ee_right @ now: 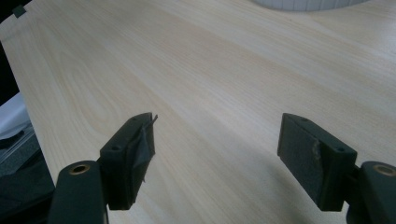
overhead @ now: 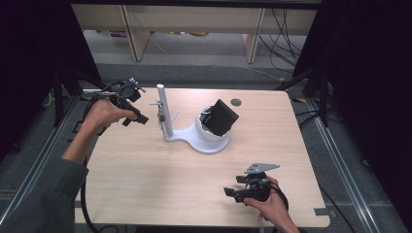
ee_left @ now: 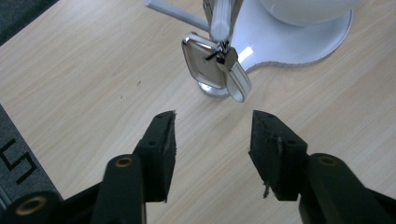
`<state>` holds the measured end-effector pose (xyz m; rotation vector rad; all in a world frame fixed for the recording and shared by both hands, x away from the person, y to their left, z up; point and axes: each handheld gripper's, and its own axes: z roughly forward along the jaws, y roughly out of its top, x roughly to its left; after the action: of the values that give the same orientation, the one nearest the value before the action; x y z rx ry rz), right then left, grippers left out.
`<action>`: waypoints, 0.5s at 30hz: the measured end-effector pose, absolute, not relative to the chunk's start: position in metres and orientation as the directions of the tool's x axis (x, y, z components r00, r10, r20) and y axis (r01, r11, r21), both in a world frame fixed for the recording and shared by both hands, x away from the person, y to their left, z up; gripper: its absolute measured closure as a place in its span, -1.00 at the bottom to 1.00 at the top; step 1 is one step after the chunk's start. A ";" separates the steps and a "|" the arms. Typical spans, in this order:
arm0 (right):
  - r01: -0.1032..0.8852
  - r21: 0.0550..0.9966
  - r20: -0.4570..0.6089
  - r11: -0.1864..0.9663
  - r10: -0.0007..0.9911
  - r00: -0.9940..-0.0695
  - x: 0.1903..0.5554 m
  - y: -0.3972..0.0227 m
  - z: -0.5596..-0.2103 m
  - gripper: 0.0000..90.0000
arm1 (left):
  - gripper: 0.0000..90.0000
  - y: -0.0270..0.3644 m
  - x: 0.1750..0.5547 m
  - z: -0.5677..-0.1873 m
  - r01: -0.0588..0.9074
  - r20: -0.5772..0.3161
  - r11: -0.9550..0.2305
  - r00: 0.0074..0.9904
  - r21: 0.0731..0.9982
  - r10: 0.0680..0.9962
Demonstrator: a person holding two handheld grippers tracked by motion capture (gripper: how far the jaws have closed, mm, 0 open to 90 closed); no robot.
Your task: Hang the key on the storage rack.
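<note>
Beyond spread left tongs (ee_left: 212,133), watch (ee_left: 205,65) half-hidden behind post (ee_left: 220,18); right tongs (ee_right: 217,154) spread.

stand (overhead: 197,138) at table (overhead: 145,184) centre, keyring (ee_left: 212,65) hanging on its post (overhead: 163,109), left gripper (overhead: 141,118) just left of it

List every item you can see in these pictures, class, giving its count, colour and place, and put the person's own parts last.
Table: one, light wood, centre.
Stand: one, white, post and round base, mid-table.
Box: one, black, tilted in the stand's bowl.
Keyring tag: one, silver, hanging from the post.
Shelving: pale wood, behind the table.
Left gripper: one, black, open, beside the post.
Right gripper: one, black, open, near the table's front edge.
</note>
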<state>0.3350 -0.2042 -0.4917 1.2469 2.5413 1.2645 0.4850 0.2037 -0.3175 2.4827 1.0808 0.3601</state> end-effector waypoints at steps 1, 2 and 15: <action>0.642 0.685 0.294 0.344 0.676 -0.676 0.335 -0.204 -0.492 -0.37 | 0.05 0.204 0.485 -0.317 0.637 0.072 -0.617 0.667 0.462 0.742; 0.646 0.682 0.299 0.343 0.676 -0.674 0.335 -0.204 -0.492 -0.37 | 0.05 0.205 0.482 -0.318 0.632 0.068 -0.615 0.669 0.472 0.740; 0.655 0.675 0.312 0.341 0.672 -0.672 0.335 -0.203 -0.493 -0.37 | -0.33 0.205 0.450 -0.338 0.623 0.017 -0.573 0.669 0.533 0.743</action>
<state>0.3348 -0.2028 -0.4926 1.2641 2.5547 1.2689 0.4501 0.2047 -0.3380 2.3922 1.0576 0.3269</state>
